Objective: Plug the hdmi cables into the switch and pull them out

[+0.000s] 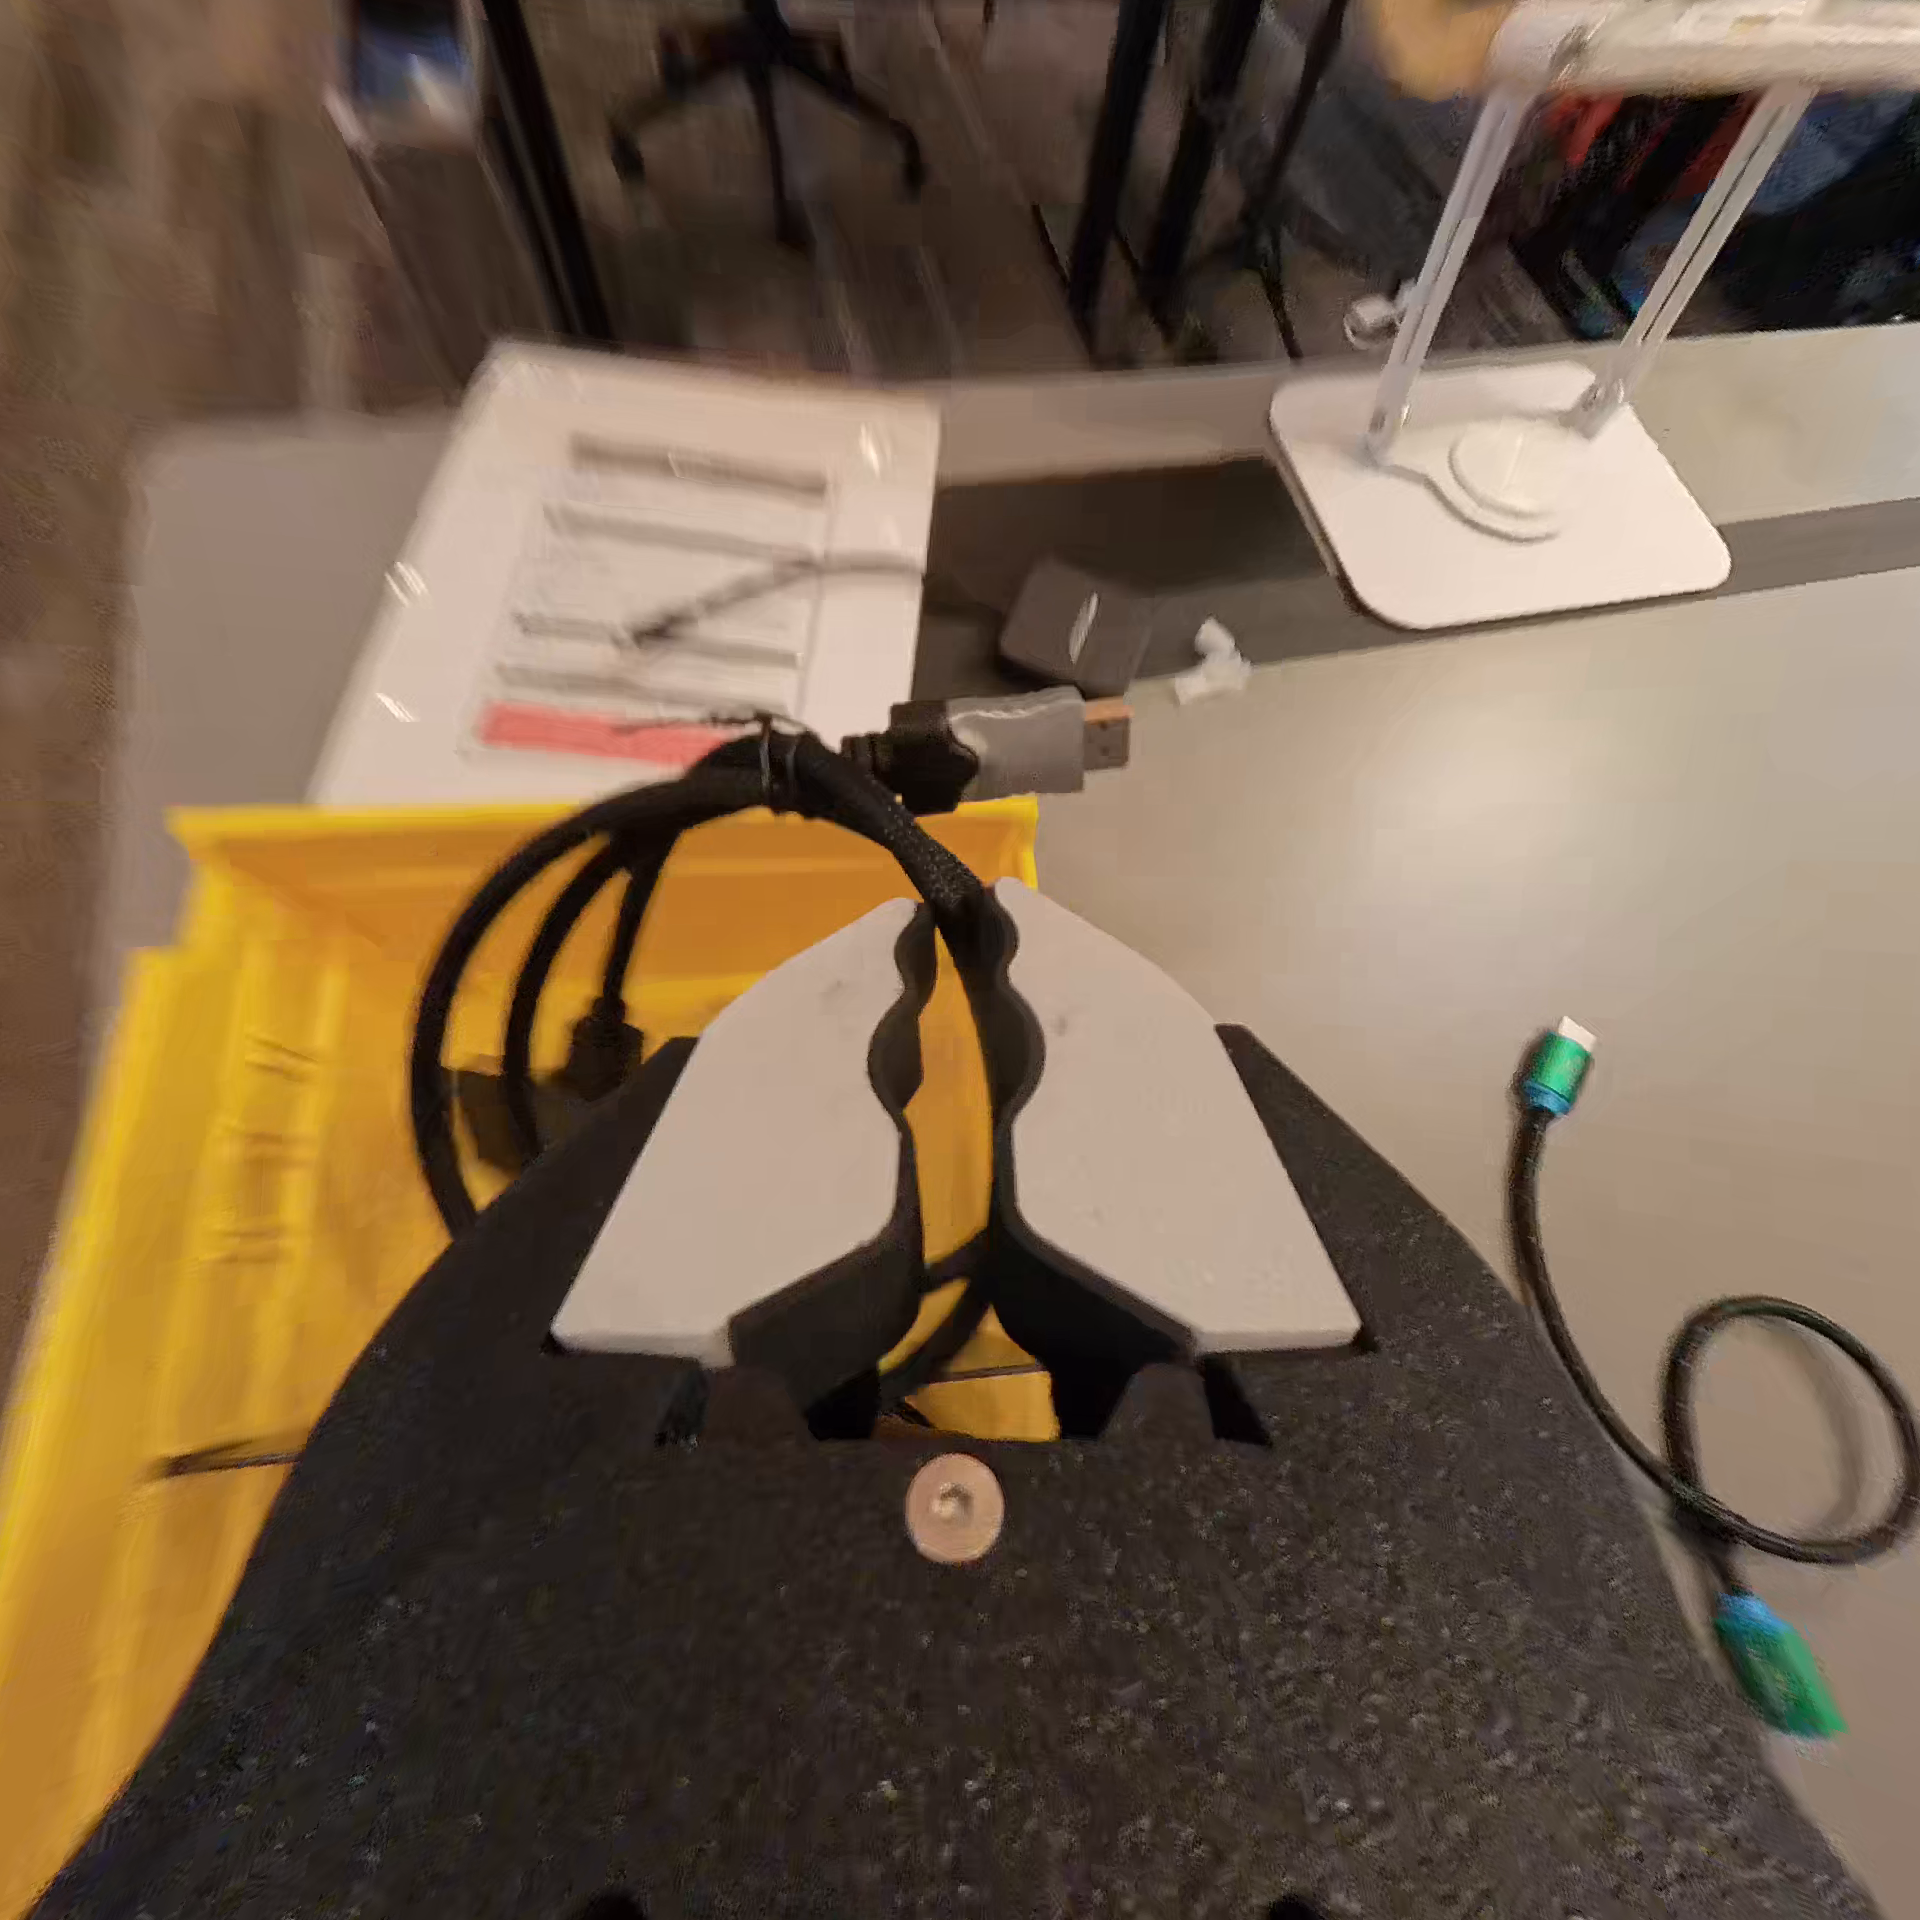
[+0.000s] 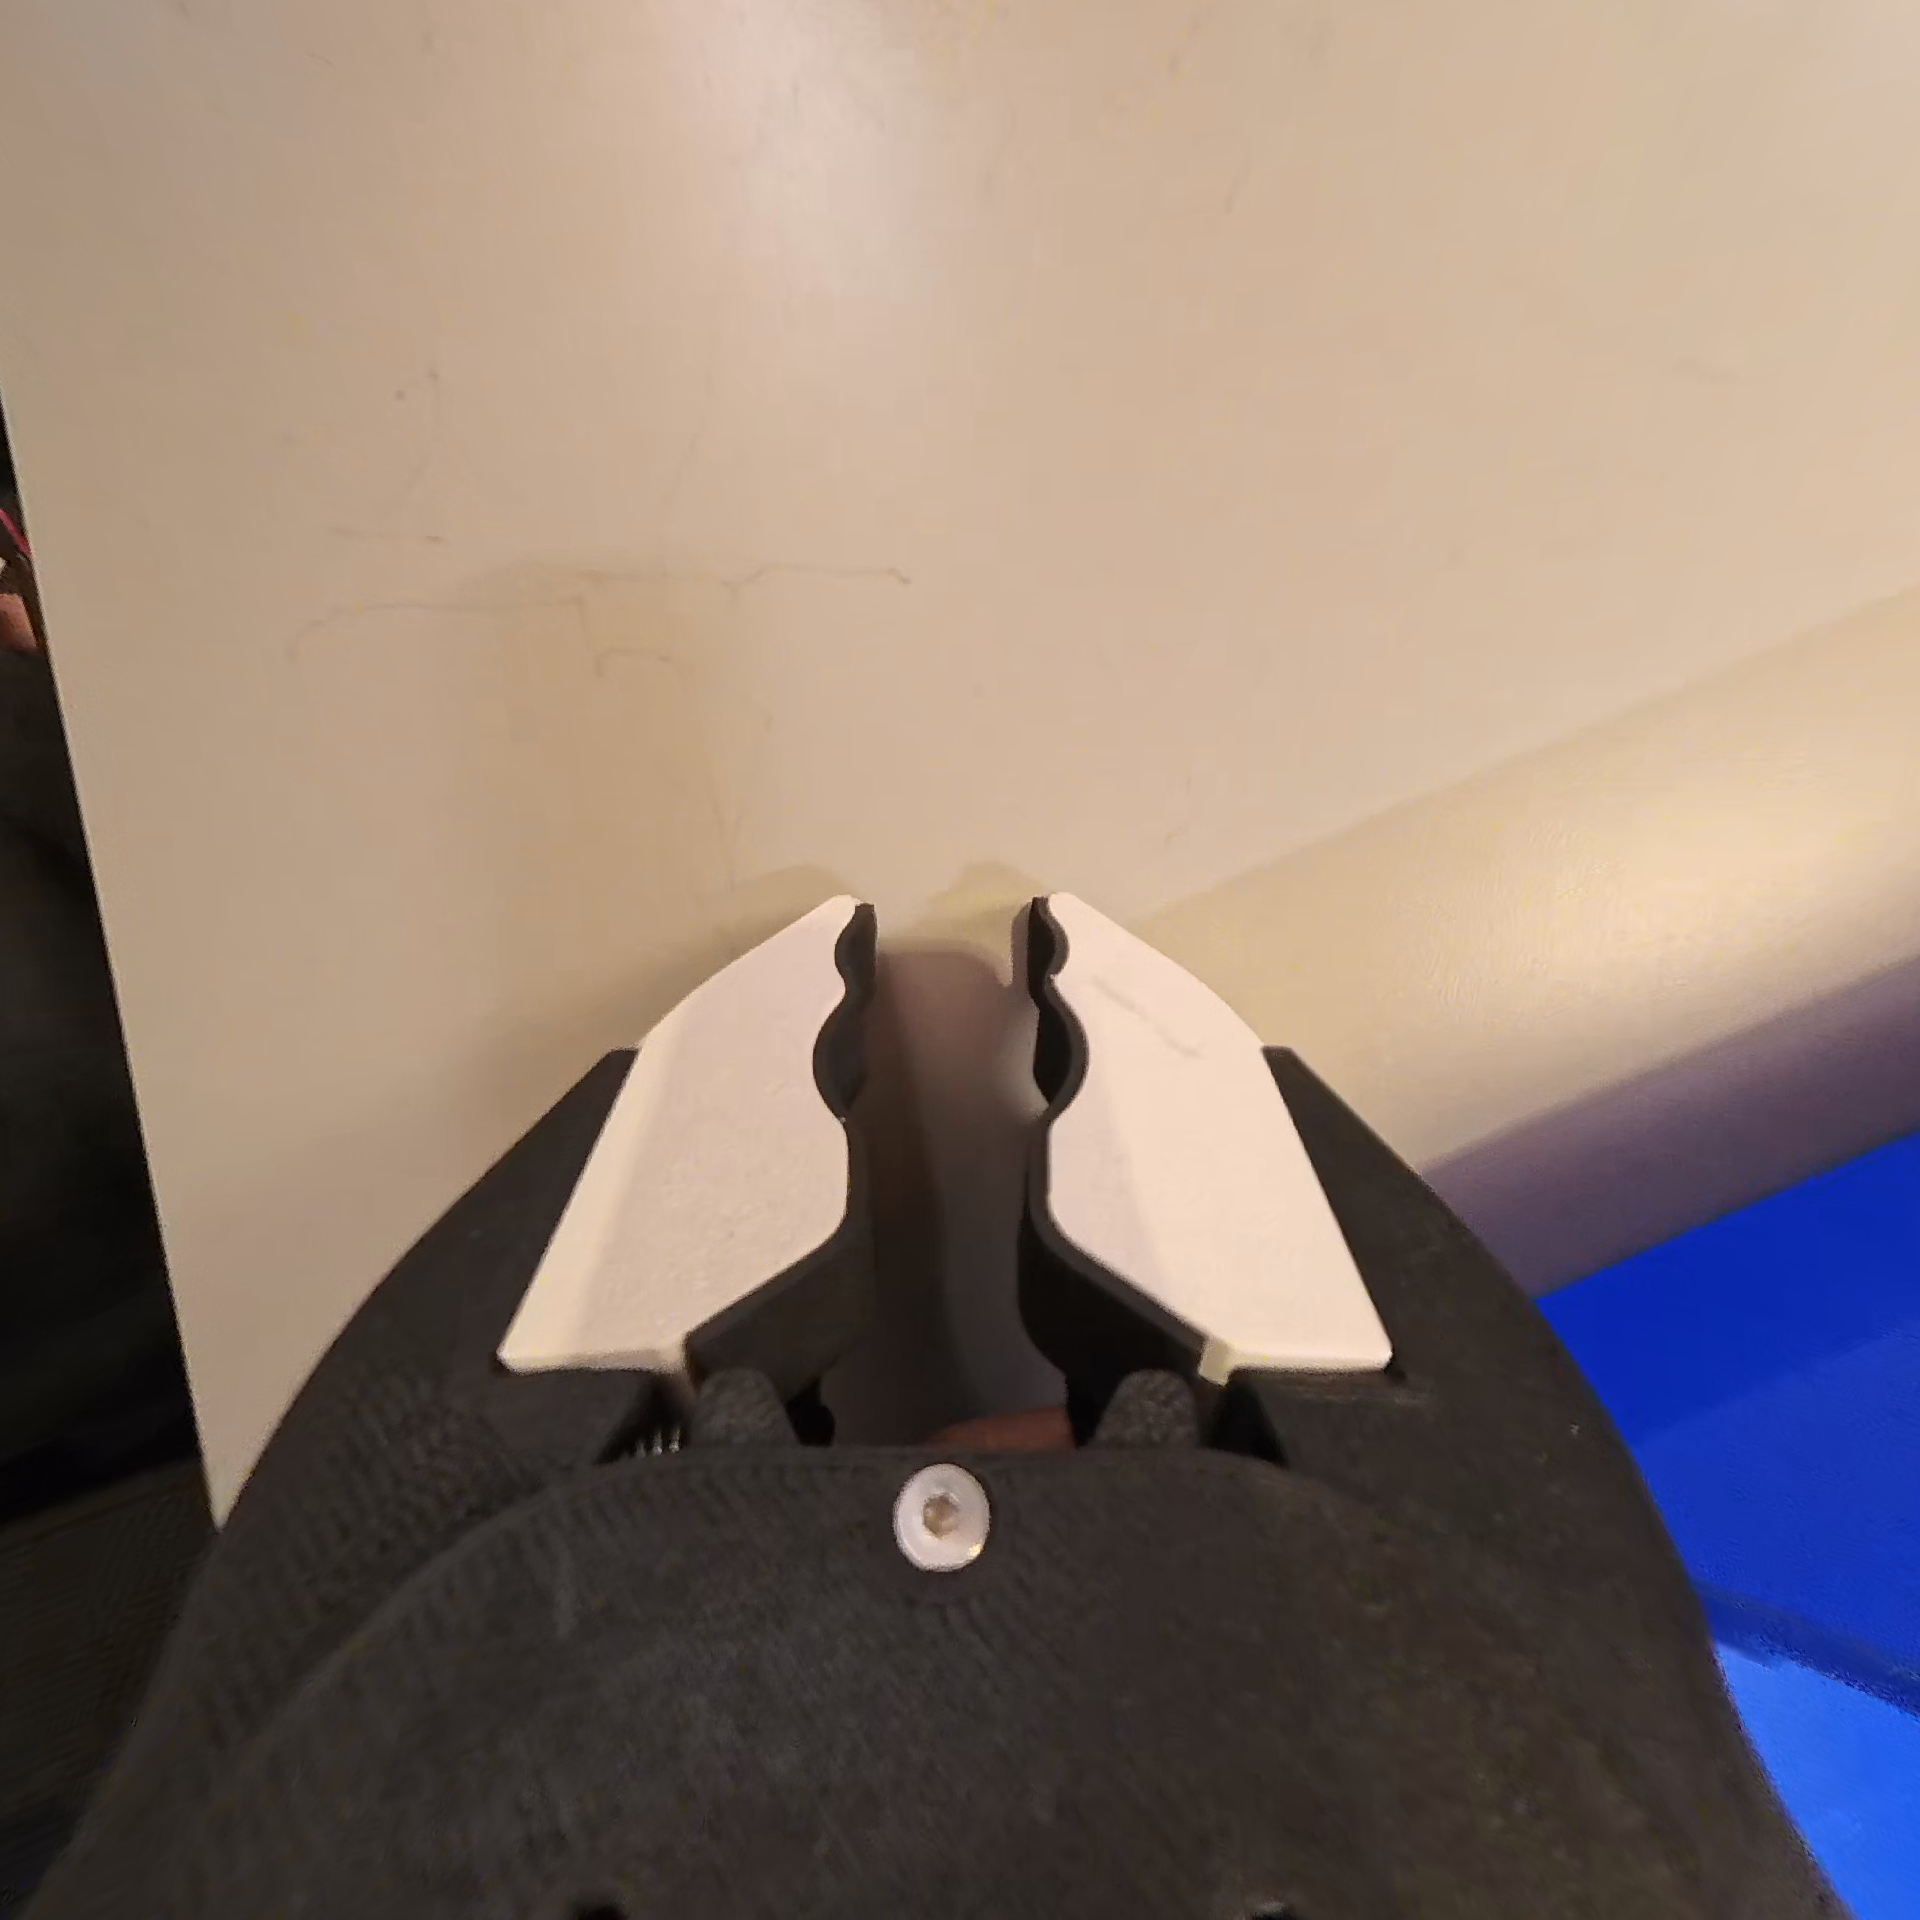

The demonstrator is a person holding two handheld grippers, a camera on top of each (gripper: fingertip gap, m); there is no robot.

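Note:
My left gripper (image 1: 961, 914) is shut on a black braided HDMI cable (image 1: 873, 821), coiled and tied, held in the air above a yellow bin (image 1: 312, 1039). Its grey plug (image 1: 1023, 740) with a gold tip points right. A dark grey switch box (image 1: 1081, 623) lies on the table beyond it. A second cable with green plugs (image 1: 1558, 1060) lies on the table at right. My right gripper (image 2: 951, 914) is open and empty, its tips close to a cream table surface (image 2: 935, 416); no cable or switch shows in that view.
A white sheet of paper in a plastic sleeve (image 1: 665, 582) lies behind the bin. A white lamp base (image 1: 1496, 488) stands at the back right. The grey table (image 1: 1455, 831) spreads to the right. A blue surface (image 2: 1766, 1455) shows at right below the cream edge. The grippers' ends are close to 70 cm from one another.

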